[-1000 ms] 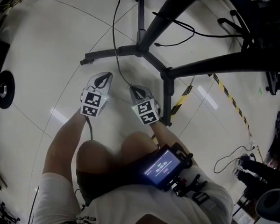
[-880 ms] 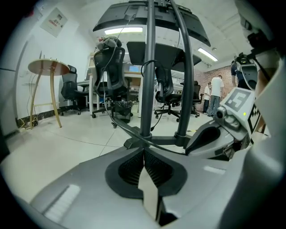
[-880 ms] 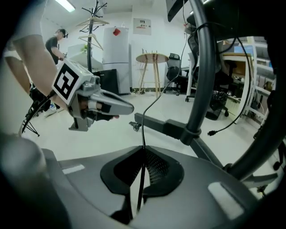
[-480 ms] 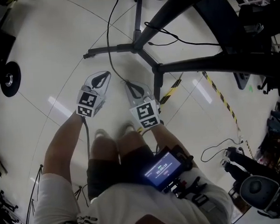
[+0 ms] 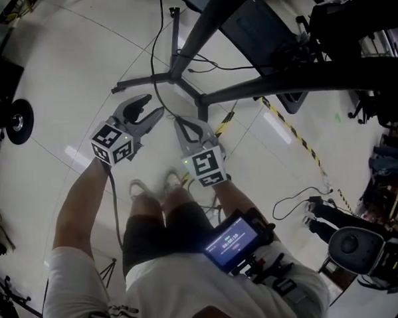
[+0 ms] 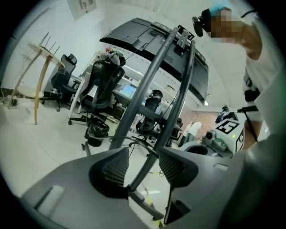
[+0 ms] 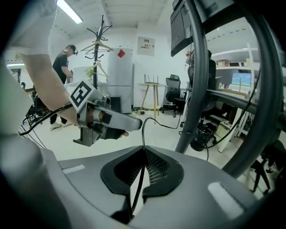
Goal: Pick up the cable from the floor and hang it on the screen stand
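Your right gripper [image 7: 144, 151] is clamped on the thin black cable [image 7: 141, 127], likely to keep the lifted end secure for hanging. Beside it, your left gripper [image 5: 149, 112] has just been opening, with nothing between its jaws. Beyond both, the cable arcs away toward the black tubular metal screen stand [image 5: 199, 35].

Yellow-and-black striped hazard tape [image 5: 287, 128] crosses the glossy white tiled floor [image 5: 61, 62], a black mesh office chair [image 6: 105, 82] stands by desks, and a black coat rack [image 7: 102, 31] stands before a white cabinet [image 7: 121, 78].
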A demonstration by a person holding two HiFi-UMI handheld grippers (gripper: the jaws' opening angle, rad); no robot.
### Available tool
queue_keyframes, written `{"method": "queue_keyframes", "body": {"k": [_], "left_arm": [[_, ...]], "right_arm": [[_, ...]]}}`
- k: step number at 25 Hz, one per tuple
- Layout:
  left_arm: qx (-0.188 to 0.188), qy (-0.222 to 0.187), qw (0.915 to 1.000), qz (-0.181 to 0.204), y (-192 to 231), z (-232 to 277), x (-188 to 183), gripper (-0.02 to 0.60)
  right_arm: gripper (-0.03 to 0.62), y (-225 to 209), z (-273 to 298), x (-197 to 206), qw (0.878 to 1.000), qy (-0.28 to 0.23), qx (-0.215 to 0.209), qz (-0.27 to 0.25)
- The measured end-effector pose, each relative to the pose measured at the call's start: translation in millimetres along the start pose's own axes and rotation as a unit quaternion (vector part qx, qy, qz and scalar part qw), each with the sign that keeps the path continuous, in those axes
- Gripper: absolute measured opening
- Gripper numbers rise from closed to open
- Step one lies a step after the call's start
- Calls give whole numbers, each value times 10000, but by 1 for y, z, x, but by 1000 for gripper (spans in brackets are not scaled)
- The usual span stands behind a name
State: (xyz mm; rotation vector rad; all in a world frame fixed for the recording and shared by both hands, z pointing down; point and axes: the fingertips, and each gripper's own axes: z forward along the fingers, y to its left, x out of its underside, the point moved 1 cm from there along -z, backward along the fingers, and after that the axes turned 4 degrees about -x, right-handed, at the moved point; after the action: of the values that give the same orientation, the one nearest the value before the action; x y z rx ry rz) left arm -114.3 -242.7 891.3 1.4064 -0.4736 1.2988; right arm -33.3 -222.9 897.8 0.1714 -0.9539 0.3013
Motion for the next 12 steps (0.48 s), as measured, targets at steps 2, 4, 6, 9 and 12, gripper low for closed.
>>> {"method": "queue_keyframes", "body": {"k": [2,4,6,9,12], "left_arm": [[176,-138,9997,-115,-19,4,-29,212],[200,-165,9996,-106,-32,11,-48,210],[160,-133,9997,-89,-40,19,-61,188],[161,-60,9995,-250,-52,24,-77,172],[282,6,9967,-759,-64,24,-85,172]], "right_arm": [[20,-7,-16,-15,10000,-21,62,7],[20,-11,-32,-30,9999,-48,106,-32],[20,-13,-46,-44,9998,-79,162,-84],[20,-19,-66,-61,9995,-128,278,-60],[18,-21,-82,-72,9992,-154,359,-45]]}}
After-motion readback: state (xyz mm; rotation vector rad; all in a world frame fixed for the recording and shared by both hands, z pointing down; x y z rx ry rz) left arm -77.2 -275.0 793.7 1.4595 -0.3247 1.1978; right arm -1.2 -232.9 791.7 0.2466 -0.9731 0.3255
